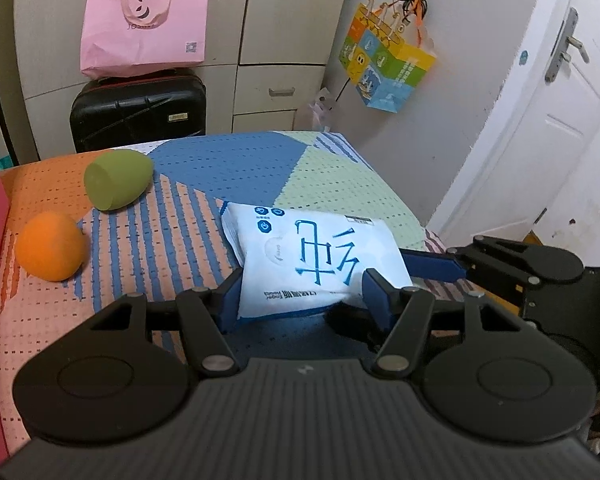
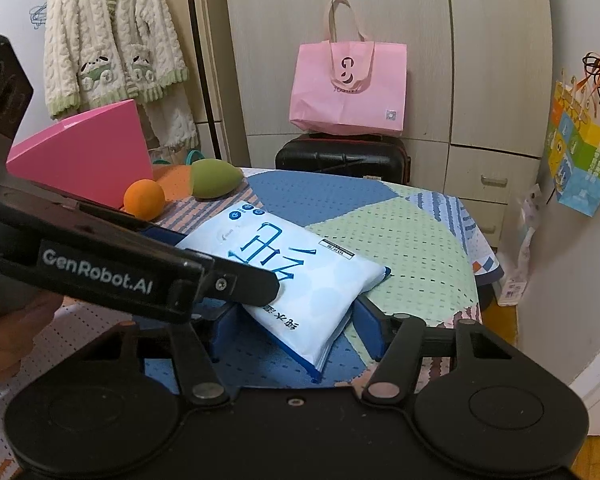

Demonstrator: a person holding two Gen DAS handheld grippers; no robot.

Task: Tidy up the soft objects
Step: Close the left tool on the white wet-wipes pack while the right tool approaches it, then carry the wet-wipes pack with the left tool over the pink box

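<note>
**Hand-held grippers on the tissue pack, sorting not yet done**

The left hand-held gripper (image 1: pixel 302 300) has its two blue pads against the near end of the white tissue pack (image 1: pixel 316 258), one on each side, so it looks to be pinching the pack by its short end. The right hand-held gripper (image 2: pixel 296 330) straddles the same tissue pack (image 2: pixel 300 280) from its own side. Its blue pads stand on either flank of the pack's corner, and the left pad seems to touch; whether the right pad presses I cannot tell.

The pack lies on the patterned cloth of the desk (image 1: pixel 328 172), slightly lifted at the near end as far as the shading shows. An orange ball (image 1: pixel 52 246) and a green egg-shaped sponge (image 1: pixel 118 178) sit loose on the cloth well to the left, near the pink box (image 2: pixel 84 152). Nothing soft appears to be in the box yet (its inside is hidden from both views), so I judge the task to be at an early stage: the pack is in hand, and the ball and sponge are untouched.

Both grippers point forward and downward at the desk, converging on the pack, with the left one crossing in front of the right camera. A hand (image 2: pixel 4 336) grips the left tool at the frame's edge.
</note>
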